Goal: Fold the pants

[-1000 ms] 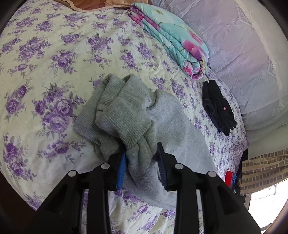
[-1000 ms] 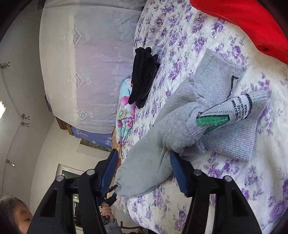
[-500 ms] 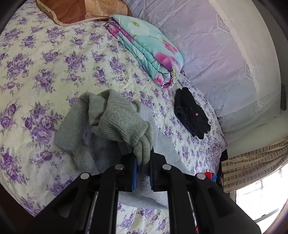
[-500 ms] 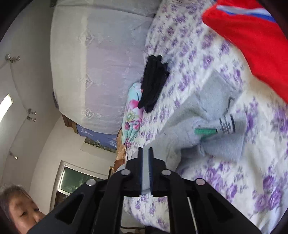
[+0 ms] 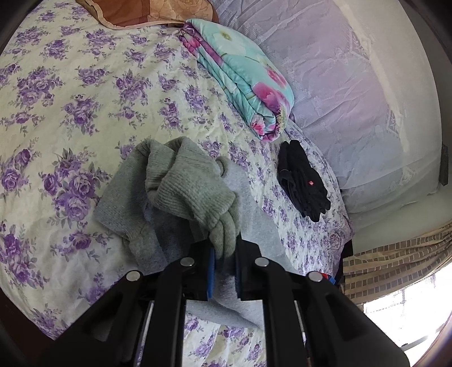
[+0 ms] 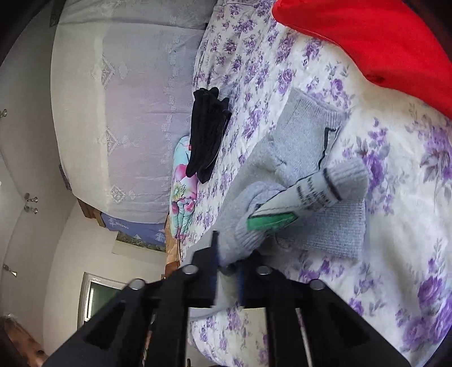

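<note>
Left wrist view only: brown pillow (image 5: 147, 12) at far edge of bed (image 5: 70, 93), striped curtain (image 5: 395, 262) past bed corner, ribbed cuff of pants (image 5: 186, 186) bunched up front. Right wrist view only: red cloth (image 6: 373, 45) beyond pants (image 6: 299, 152), green patch (image 6: 271, 220) w/ printed label on a rolled part, dark drawstring at waistband, window (image 6: 99, 299) low on wall. Both views: folded floral blanket (image 5: 240, 79) and black gloves (image 5: 302, 180) past pants, toward lace-covered headboard (image 5: 339, 84).

Pants: grey knit, crumpled on bed, legs twisted over each other, not flat. Ribbed cuff end lifted off bed; smoother grey fleece spread beneath, running toward near edge of bed.

Left gripper (image 5: 224, 271): clenched on ribbed cuff end of pants, cloth pinched between blue pads. Right gripper (image 6: 227, 273): jaws just been closing, now clamped on a fold of grey pants, cloth between pads; frame blurred at pads.
</note>
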Tool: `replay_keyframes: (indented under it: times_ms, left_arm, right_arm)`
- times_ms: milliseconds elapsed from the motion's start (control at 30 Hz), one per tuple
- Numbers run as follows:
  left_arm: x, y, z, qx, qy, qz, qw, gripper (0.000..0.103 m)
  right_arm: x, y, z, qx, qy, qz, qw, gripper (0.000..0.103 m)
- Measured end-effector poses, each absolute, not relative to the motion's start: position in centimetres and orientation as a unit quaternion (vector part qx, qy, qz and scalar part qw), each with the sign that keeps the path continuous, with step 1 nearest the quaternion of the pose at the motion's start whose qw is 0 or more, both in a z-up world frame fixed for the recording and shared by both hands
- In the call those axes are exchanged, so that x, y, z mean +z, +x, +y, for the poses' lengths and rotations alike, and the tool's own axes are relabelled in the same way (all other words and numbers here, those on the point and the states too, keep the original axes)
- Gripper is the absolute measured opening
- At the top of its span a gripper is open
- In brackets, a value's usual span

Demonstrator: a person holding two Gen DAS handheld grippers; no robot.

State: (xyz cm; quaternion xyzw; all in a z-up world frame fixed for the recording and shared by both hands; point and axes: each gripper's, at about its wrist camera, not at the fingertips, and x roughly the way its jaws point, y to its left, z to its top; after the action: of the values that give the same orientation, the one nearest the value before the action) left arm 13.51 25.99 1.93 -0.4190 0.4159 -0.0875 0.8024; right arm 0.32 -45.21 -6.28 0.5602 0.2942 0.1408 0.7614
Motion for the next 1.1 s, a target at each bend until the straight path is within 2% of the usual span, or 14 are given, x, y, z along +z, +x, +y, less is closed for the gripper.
replay_keyframes:
  times_ms: [200, 333, 467, 600, 667, 767, 800, 867, 933, 967, 1000, 1100]
  left_arm:
    - [3.6, 12.9, 26.1, -0.099, -0.418, 0.403, 0.808, 0.009]
    - [6.2, 15.8, 25.4, -0.116, -0.405, 0.399, 0.815, 0.009]
    - [7.0, 21.8, 24.7, -0.109, -0.404, 0.414, 0.808, 0.009]
    - [5.6, 31.3, 24.1, -0.079, -0.416, 0.442, 0.791, 0.010]
    - [4.5, 35.5, 23.9, -0.046, -0.406, 0.451, 0.794, 0.013]
    - [1.1, 38.8, 24.2, -0.023, -0.435, 0.471, 0.767, 0.018]
    - [0.5, 38.8, 24.3, -0.017, -0.432, 0.474, 0.767, 0.021]
    - [0.1, 37.8, 24.3, -0.028, -0.405, 0.469, 0.784, 0.030]
    - [-0.1, 36.5, 24.8, -0.052, -0.397, 0.462, 0.791, 0.041]
    - [-0.2, 35.9, 25.0, -0.058, -0.399, 0.458, 0.792, 0.044]
    - [-0.1, 35.2, 25.5, -0.053, -0.397, 0.455, 0.795, 0.054]
    - [0.3, 32.3, 26.7, -0.047, -0.391, 0.438, 0.808, 0.057]
  right_arm:
    - [-0.3, -1.5, -46.3, 0.173, 0.520, 0.235, 0.803, 0.006]
    - [1.6, 2.4, -47.4, 0.172, 0.523, 0.243, 0.799, 0.006]
    - [1.6, 11.2, -48.3, 0.156, 0.534, 0.282, 0.782, 0.006]
    - [0.4, 23.0, -48.6, 0.119, 0.538, 0.338, 0.763, 0.008]
    - [-1.0, 28.8, -48.7, 0.105, 0.538, 0.371, 0.749, 0.012]
    - [-2.0, 30.8, -48.0, 0.087, 0.543, 0.366, 0.751, 0.026]
    - [-1.6, 30.4, -47.4, 0.098, 0.523, 0.361, 0.766, 0.034]
    - [-0.8, 28.8, -46.6, 0.095, 0.470, 0.358, 0.801, 0.042]
    - [-0.4, 27.0, -46.9, 0.084, 0.449, 0.350, 0.818, 0.056]
    - [-0.3, 26.2, -47.4, 0.077, 0.446, 0.346, 0.822, 0.058]
    - [-0.2, 26.0, -47.9, 0.073, 0.445, 0.347, 0.822, 0.060]
    - [-0.1, 24.0, -48.5, 0.072, 0.443, 0.355, 0.820, 0.060]
